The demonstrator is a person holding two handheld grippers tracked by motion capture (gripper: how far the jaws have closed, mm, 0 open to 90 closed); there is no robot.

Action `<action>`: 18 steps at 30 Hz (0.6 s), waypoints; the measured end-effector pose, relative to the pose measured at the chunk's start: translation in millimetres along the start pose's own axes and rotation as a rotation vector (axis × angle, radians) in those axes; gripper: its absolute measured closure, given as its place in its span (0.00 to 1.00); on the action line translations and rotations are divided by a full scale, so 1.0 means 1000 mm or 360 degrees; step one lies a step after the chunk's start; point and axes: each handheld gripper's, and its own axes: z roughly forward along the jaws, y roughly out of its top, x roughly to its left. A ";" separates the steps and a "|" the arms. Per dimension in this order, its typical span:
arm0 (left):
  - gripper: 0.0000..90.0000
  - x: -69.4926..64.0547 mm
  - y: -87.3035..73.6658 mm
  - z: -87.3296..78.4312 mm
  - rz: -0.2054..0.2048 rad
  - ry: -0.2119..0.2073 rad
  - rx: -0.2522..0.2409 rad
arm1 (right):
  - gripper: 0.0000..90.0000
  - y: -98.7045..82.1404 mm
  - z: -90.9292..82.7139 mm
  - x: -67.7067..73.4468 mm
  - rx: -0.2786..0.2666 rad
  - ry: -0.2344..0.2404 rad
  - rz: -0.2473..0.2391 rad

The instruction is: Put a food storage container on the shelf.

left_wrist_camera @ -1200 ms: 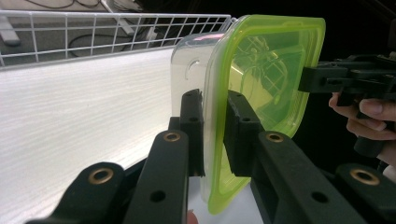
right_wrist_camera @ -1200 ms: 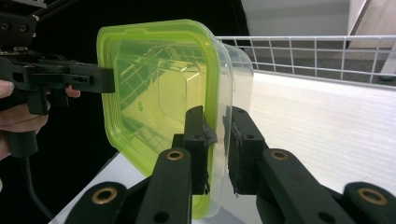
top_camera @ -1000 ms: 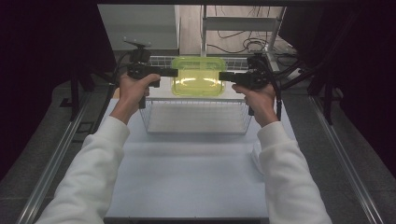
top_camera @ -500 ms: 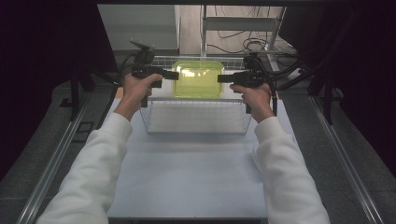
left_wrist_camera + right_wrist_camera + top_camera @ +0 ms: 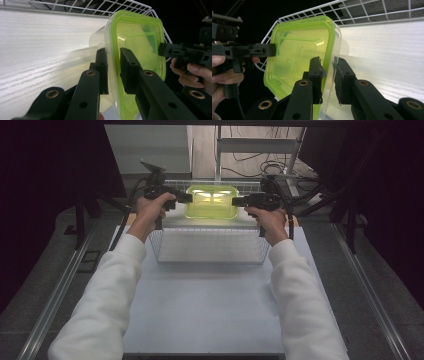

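Gripping from both sides, the two grippers carry a clear plastic container with a lime-green lid over the far part of a white wire basket that stands on the white table. In the high view the left gripper clamps the container's left edge and the right gripper clamps its right edge, each held level in one hand, with white sleeves running back toward the bottom of the view.

In the left gripper view, the two black jaws of the left gripper pinch the green rim of the lid, one pad on the clear body side and one on the lid's face. The right gripper shows farther off at the container's opposite edge, held by fingers. The basket's wire rim runs behind the container.

In the right gripper view, the right gripper has its jaws on either side of the lid's edge, one against the green face and one against the clear wall; these jaws have just been opening a little, with the rim between them and the pads on it. The left gripper shows at the far edge of the lid there. Whether the container's base touches the basket floor I cannot tell.
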 end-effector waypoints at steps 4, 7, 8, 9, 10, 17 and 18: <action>0.85 0.006 0.003 0.005 -0.0066 -0.0012 0.0000 | 0.82 0.001 0.007 -0.008 -0.0027 0.0013 0.0110; 0.84 0.010 0.004 0.008 -0.0090 -0.0020 -0.0005 | 0.81 0.001 0.011 -0.010 -0.0036 0.0003 0.0152; 0.84 0.011 0.004 0.009 -0.0083 -0.0017 -0.0004 | 0.81 0.001 0.011 -0.010 -0.0036 0.0003 0.0152; 0.82 0.012 0.004 0.010 -0.0077 -0.0016 -0.0012 | 0.81 0.002 0.012 -0.011 -0.0040 0.0001 0.0172; 0.82 0.012 0.004 0.010 -0.0077 -0.0016 -0.0012 | 0.81 0.002 0.012 -0.011 -0.0040 0.0001 0.0172; 0.74 0.010 0.001 0.013 0.0016 0.0068 -0.0069 | 0.75 0.000 0.015 -0.012 -0.0065 -0.0023 0.0178; 0.68 0.010 0.000 0.013 0.0030 0.0067 -0.0078 | 0.70 0.000 0.015 -0.011 -0.0072 -0.0040 0.0169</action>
